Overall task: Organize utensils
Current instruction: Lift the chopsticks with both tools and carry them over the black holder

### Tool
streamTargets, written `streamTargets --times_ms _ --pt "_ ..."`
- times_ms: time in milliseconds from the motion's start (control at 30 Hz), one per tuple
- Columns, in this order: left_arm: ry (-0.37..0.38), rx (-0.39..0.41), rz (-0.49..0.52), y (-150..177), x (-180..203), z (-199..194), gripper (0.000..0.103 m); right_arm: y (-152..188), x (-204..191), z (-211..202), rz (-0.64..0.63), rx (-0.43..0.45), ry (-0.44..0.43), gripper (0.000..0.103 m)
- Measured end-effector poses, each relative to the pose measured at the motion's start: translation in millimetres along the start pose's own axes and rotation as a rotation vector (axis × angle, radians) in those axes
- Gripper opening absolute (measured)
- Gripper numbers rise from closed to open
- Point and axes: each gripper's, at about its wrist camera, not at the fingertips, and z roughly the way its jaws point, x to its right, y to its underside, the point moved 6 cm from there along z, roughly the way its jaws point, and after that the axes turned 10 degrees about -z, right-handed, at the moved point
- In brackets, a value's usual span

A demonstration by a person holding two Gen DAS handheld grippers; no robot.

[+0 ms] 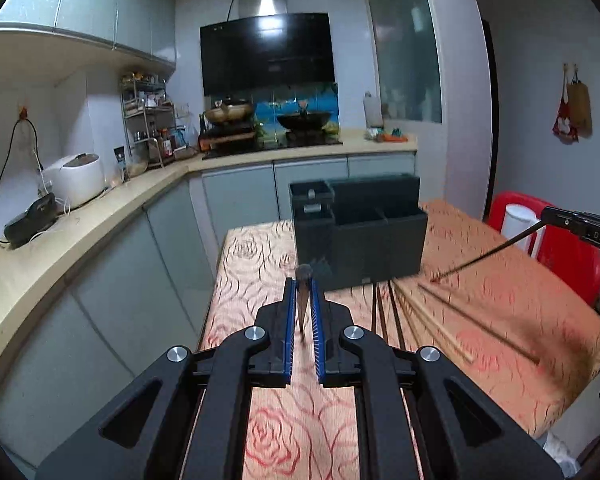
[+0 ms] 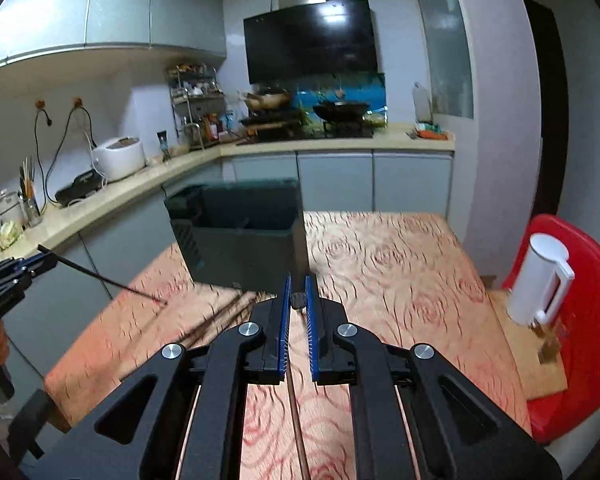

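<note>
Now, my left gripper is clamped on one dark chopstick that hangs down between the blue pads. Ahead stands the black organizer on the rose-patterned tablecloth, with more chopsticks lying loose just in front of it. My right gripper pinches another chopstick the same way — I'd bring each one over an open compartment, tip it upright, then let go slowly.

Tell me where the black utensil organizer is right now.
In both wrist views the black utensil organizer stands on the rose-patterned table, straight ahead, just beyond the loose chopsticks.
</note>
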Motion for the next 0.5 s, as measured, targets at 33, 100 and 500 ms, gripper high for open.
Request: streamTargets --times_ms 33,100,500 --pt "0.003 0.005 -0.002 -3.8 0.5 1.5 0.007 -4.4 -0.8 1.1 -0.002 0.006 -0.002 0.008" --pt "0.012 0.018 -0.004 -12.6 1.9 6.1 0.007 -17.3 -3.4 4.1 -0.008 0.018 -0.016 0.008" --pt "0.055 0.061 -0.012 -35.8 10.4 20.0 0.007 -49.4 -14.4 22.4 -0.016 0.034 -0.065 0.008"
